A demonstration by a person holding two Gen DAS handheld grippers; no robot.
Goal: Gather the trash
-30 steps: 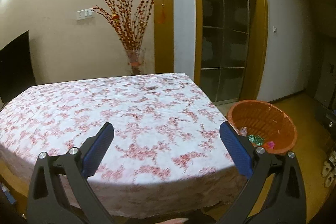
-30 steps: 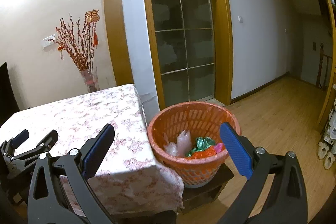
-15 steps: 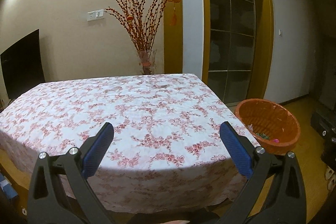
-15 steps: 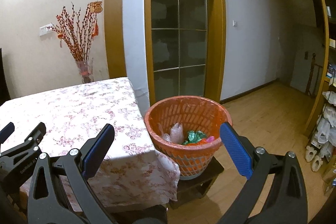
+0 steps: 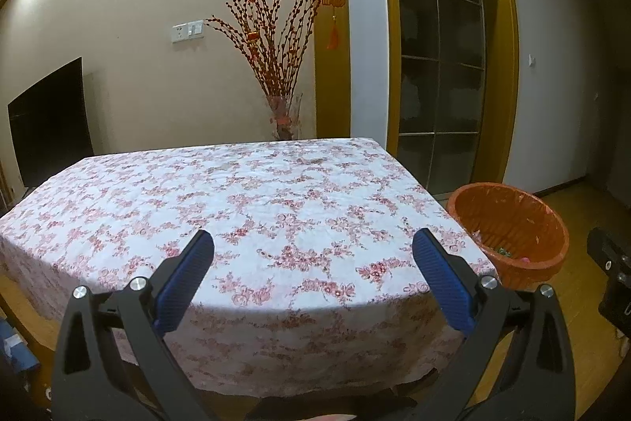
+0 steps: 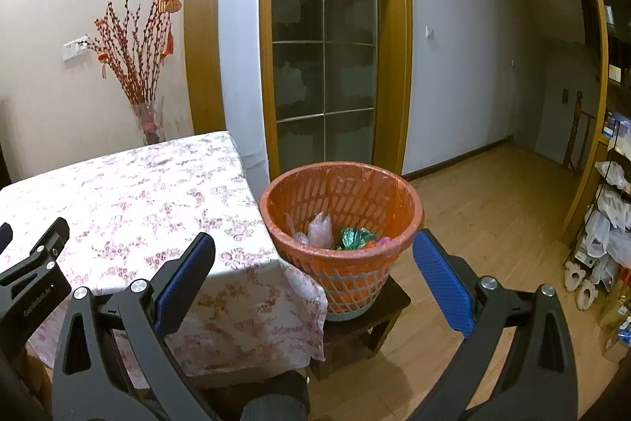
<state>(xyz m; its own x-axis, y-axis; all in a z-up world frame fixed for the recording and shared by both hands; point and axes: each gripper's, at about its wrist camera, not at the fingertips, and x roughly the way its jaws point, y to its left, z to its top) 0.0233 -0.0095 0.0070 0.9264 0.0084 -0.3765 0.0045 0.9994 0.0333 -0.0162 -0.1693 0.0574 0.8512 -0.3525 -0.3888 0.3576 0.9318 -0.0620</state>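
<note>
Orange basket (image 6: 341, 219) sits on a dark stool (image 6: 366, 318) right beside the table (image 5: 244, 192), trash (image 6: 347, 237) already inside. Left gripper (image 5: 313, 265) and right gripper (image 6: 313, 265) both have fingers spread wide, holding nothing.

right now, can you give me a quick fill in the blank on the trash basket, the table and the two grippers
1. The orange trash basket stands on a low dark ____, beside the table's corner.
2. The table is covered with a ____-patterned cloth.
3. Both the left hand-held gripper and the right hand-held gripper have their jaws ____.
4. Among the trash in the basket lies a crumpled wrapper coloured ____.

Missing words: stool; floral; open; green
</note>
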